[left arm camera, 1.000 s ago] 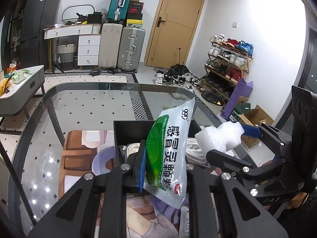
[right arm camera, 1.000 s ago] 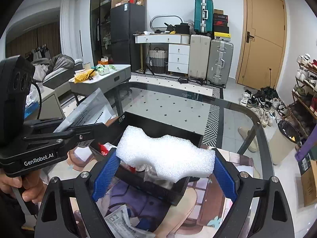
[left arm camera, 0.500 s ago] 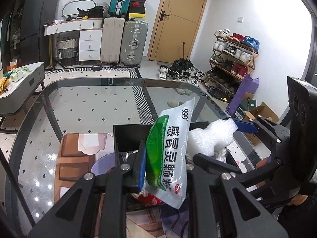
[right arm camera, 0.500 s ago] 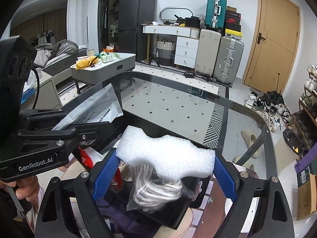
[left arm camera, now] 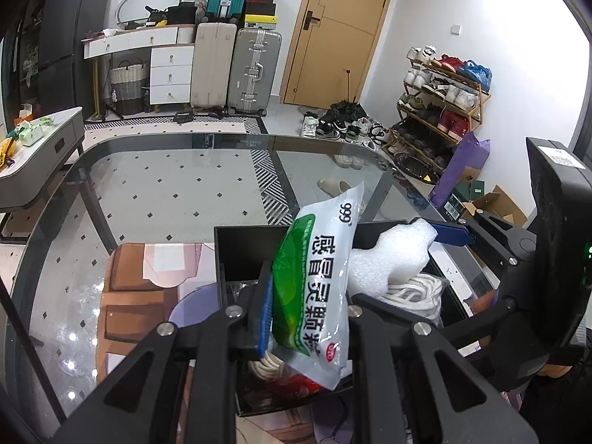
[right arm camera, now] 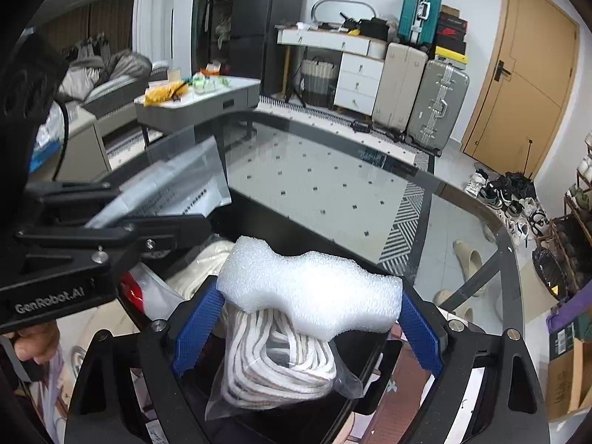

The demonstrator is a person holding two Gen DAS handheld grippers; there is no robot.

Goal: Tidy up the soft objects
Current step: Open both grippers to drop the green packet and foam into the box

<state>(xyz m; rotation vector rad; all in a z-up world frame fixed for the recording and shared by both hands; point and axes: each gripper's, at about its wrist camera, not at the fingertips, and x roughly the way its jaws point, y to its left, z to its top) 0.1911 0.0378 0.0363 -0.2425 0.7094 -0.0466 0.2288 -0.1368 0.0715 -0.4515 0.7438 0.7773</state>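
Note:
My left gripper is shut on a white and green medicine pouch, held upright over a black box on the glass table. My right gripper is shut on a white foam piece and holds it low over the same box, just above a bagged coil of white rope. The foam and rope also show at the right in the left wrist view. The pouch's grey back shows at the left in the right wrist view. A red item lies in the box.
The glass table carries a printed mat under the box. A grey side table stands to the far left. Suitcases, a door and a shoe rack line the room beyond the table.
Both grippers have moved forward over the box. The foam piece has come down from above the box rim to just over the bagged rope. Both grips have stayed shut.

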